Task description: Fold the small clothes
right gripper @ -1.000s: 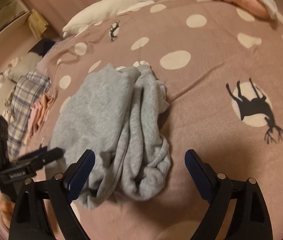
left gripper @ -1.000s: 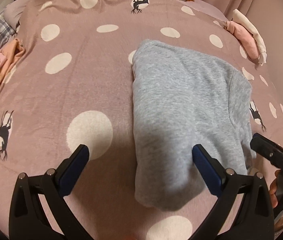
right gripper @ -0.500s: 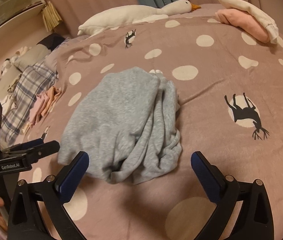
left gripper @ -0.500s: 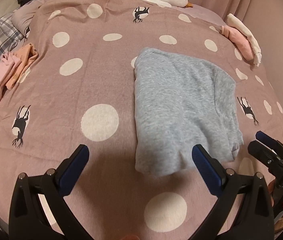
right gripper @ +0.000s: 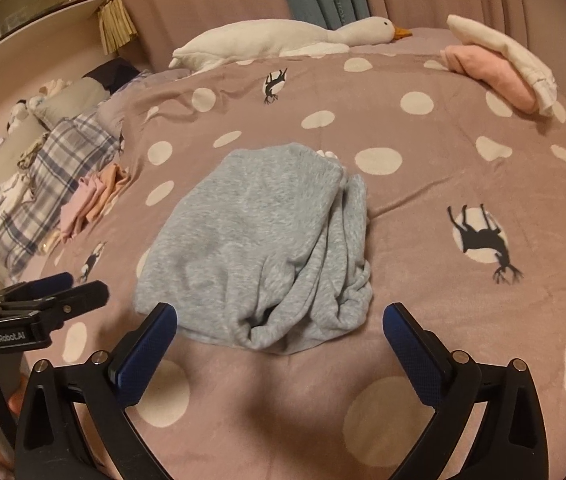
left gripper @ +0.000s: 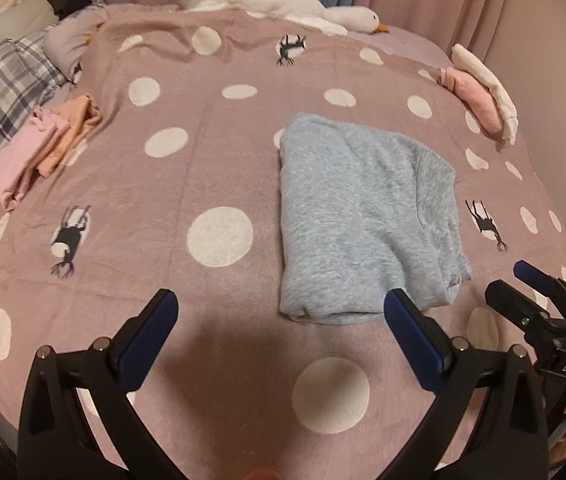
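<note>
We hold both tongs, left (left gripper: 281,320) and right (right gripper: 279,332), spread wide and empty above one folded grey garment (left gripper: 359,220), which lies on the dotted bed cover (left gripper: 187,184) at twelve o'clock from the right tongs. To finish well, we judge its bunched edge at three o'clock needs smoothing. Counted: two folded clothes (right gripper: 503,68) at two o'clock, one pink-and-orange heap (left gripper: 43,144) at ten, one plush goose (right gripper: 283,40).

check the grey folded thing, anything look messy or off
Mostly tidy, but the grey garment is bunched along one side: in the right wrist view its right edge lies in loose rumpled layers, not a flat fold. Both tools are clear of it.
</note>
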Motion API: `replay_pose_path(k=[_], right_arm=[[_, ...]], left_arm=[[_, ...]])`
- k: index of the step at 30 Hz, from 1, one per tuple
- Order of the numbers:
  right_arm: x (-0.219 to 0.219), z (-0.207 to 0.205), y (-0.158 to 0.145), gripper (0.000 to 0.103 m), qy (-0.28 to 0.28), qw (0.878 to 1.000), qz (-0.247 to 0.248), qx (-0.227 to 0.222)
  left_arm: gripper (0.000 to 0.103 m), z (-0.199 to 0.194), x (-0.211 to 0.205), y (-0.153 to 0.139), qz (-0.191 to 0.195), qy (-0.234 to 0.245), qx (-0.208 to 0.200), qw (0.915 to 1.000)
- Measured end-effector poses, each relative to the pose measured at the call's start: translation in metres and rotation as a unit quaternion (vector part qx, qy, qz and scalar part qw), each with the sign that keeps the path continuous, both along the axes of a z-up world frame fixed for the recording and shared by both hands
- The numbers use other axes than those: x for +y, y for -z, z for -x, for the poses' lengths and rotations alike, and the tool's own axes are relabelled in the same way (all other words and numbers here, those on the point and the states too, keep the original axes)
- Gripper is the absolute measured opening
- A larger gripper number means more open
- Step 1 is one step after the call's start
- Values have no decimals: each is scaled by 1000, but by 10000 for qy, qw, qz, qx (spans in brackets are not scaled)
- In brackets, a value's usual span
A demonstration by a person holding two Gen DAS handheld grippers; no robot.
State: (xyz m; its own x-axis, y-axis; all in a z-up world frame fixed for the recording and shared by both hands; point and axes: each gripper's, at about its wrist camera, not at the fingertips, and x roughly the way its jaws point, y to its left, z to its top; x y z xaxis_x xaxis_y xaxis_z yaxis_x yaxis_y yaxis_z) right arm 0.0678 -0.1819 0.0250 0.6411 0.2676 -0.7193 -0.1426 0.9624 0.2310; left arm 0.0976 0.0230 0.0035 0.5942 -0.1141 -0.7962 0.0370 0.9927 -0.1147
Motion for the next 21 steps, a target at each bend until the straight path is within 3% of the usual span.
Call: replay_pose_path(k=[5,9,13,21], right_arm=[[6,10,-11,102,45,9996,293,6],[10,19,-22,102,69,9990,429,-52],[15,28,-30,102,8,9993,372,-96],[25,35,-35,102,-13,9988,461,-149]], left_arm=[[103,16,2,-14,5,-15,-165,9999],[103,27,0,-20,-334,-119,-198,9992],[103,35,4,-21,-195,-86,-151,9997],[103,42,3,-24,-343,-142,-233,9990]])
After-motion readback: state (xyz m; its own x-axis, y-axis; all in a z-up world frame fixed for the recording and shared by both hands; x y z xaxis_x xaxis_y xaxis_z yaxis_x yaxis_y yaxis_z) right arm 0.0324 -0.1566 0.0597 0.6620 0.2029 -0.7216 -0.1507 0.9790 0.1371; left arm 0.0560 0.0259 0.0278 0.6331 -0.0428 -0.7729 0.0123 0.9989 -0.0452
